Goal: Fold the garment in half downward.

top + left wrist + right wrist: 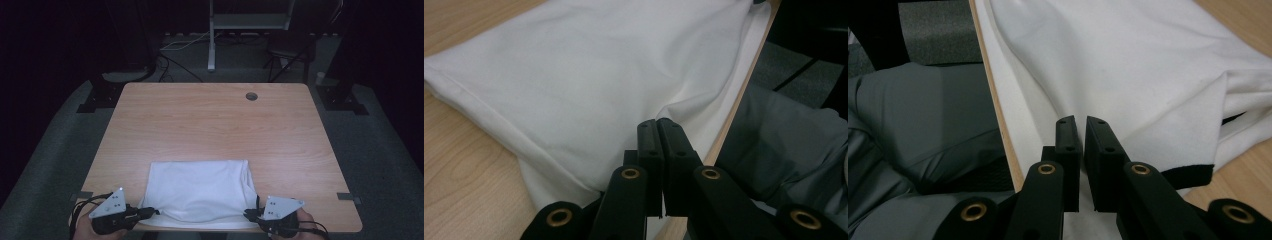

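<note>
Both tools pinch the near hem: left tool (150,212) clenched on white cloth (200,190), right tool (248,215) barely gripping it. Cloth overhangs the surface (210,120) edge; a weak right pinch could let that corner slip off.

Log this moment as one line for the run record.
scene: white garment folded on table | left gripper: shut on garment's near edge | right gripper: nearly shut, grip unclear

white cloth (200,192): 1, near edge of table (210,120) | grippers: 2, left gripper (145,214), right gripper (248,215) | cable hole (251,96): 1, far right corner
</note>
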`<state>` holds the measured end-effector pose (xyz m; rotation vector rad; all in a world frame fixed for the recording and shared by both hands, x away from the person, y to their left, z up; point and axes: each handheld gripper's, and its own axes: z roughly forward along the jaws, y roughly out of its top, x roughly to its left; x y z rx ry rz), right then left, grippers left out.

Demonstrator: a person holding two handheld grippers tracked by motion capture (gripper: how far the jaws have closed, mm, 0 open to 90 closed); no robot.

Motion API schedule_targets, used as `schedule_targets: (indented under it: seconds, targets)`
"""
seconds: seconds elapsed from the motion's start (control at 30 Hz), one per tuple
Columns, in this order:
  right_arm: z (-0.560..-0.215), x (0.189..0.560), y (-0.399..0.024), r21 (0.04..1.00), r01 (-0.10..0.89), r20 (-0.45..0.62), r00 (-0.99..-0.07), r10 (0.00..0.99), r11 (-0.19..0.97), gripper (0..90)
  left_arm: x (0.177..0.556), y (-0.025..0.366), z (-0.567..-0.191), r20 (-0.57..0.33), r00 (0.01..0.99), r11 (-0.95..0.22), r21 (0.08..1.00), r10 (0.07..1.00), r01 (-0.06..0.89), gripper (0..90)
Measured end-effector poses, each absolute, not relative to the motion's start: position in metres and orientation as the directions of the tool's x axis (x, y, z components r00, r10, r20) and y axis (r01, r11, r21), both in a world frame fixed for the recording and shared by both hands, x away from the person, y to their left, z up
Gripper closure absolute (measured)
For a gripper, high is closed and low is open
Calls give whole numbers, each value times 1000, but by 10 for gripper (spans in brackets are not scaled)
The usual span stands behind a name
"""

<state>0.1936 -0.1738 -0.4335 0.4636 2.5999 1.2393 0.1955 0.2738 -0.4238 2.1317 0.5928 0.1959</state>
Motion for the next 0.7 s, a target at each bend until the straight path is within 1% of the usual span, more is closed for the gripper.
schedule_targets:
  seconds: [0.13,0.17,0.23,0.27,0.43,0.5,0.6,0.7]
  targets:
    - [-437,191,-172,776,191,-60,-926,372,601,833,194,274,-425,-80,872,-491,800,483,345,888]
    - [-437,190,-171,771,188,-69,-925,373,609,819,194,274,-425,-80,872,-491,799,483,346,888]
    - [-435,191,-171,771,161,-104,-922,372,616,751,195,274,-425,-87,868,-482,802,488,352,887]
    - [-435,191,-172,771,153,-116,-921,373,618,736,195,275,-425,-88,868,-481,803,489,352,888]
    - [-436,195,-170,746,136,-151,-919,364,652,707,197,274,-427,-91,867,-485,798,489,357,886]
    - [-437,196,-169,736,135,-154,-921,358,664,729,198,274,-428,-94,867,-485,797,489,360,886]
    - [-438,197,-168,735,148,-138,-923,360,662,813,198,274,-430,-95,867,-488,794,490,363,886]
    - [-438,196,-168,742,162,-121,-922,367,650,858,196,275,-430,-92,869,-491,794,487,359,887]
